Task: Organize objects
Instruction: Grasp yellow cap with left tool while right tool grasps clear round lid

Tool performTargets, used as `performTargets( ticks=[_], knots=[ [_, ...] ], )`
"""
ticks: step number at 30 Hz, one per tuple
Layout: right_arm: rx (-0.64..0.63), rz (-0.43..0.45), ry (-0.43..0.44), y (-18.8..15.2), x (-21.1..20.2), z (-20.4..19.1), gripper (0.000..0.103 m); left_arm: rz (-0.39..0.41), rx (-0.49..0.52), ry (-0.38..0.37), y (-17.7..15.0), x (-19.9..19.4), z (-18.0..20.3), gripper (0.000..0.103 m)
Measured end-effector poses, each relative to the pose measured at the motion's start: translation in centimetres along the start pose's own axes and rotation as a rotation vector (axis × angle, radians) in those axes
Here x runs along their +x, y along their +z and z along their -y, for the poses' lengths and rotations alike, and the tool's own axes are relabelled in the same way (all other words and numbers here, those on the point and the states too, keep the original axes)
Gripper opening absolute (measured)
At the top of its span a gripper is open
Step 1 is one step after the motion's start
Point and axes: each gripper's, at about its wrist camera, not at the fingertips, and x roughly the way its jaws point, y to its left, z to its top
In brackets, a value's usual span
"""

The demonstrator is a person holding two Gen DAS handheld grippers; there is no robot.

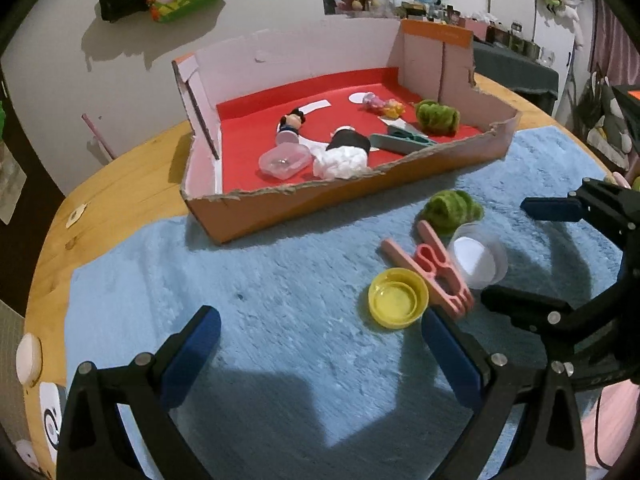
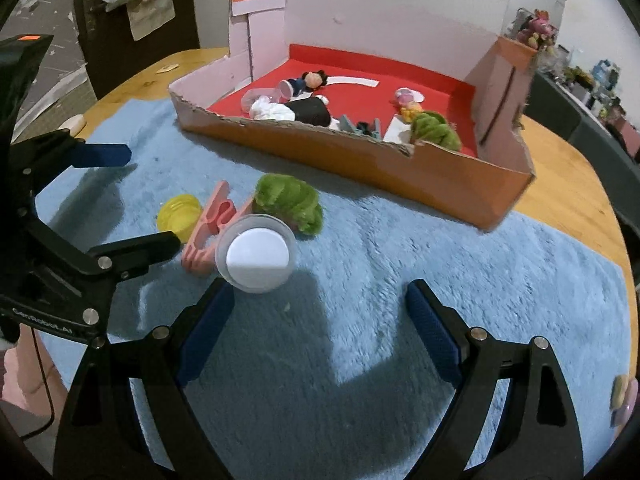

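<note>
On the blue mat lie a yellow cap [image 1: 396, 298] [image 2: 180, 212], a pink clothespin [image 1: 428, 268] [image 2: 212, 220], a clear round cup [image 1: 476, 260] [image 2: 256, 254] and a green fuzzy ball [image 1: 450, 208] [image 2: 290, 202], close together. Behind them stands a torn cardboard box [image 1: 320, 200] [image 2: 400, 176] with a red floor. It holds a doll [image 1: 292, 122], a clear tub [image 1: 284, 162], a white-and-black bundle [image 1: 344, 152], a teal clip [image 1: 400, 140] and another green ball [image 1: 436, 116]. My left gripper [image 1: 320, 320] [image 2: 150, 196] is open and empty, just short of the cap. My right gripper [image 2: 320, 296] [image 1: 507, 251] is open and empty, beside the cup.
The blue mat [image 1: 260, 280] covers a round wooden table [image 1: 120, 184] whose rim curves close on both sides. Small white items [image 1: 28, 360] sit at the left rim, and a small yellow-pink item [image 2: 622, 396] at the right. A wall and cluttered shelves stand behind the box.
</note>
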Motion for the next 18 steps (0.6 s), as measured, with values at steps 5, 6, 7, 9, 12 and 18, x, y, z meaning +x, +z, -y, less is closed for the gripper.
performTargets(
  ticks=[5, 6, 7, 9, 12, 18],
  knots=[
    [-0.003, -0.002, -0.017, 0.5, 0.2, 0.3, 0.088, -0.007, 0.006, 0.039, 0.1, 0.3, -1.1, 0.102],
    [-0.004, -0.001, -0.025, 0.5, 0.2, 0.4, 0.088, -0.009, 0.002, 0.04, 0.1, 0.3, -1.4, 0.102],
    [-0.005, -0.001, -0.028, 0.6, 0.2, 0.6, 0.088, -0.01, 0.0, 0.037, 0.1, 0.4, -1.7, 0.102],
    [-0.004, -0.002, -0.015, 0.6, 0.1, 0.9, 0.088, -0.007, 0.002, 0.024, 0.1, 0.3, -1.9, 0.102],
    [-0.032, -0.003, 0.027, 0.7, 0.0, 0.8, 0.088, 0.004, 0.024, -0.029, 0.4, 0.1, -1.8, 0.102],
    [-0.126, 0.009, 0.081, 1.4, -0.1, 0.5, 0.088, 0.035, 0.135, -0.1, 1.3, -0.3, -0.7, 0.092]
  ],
)
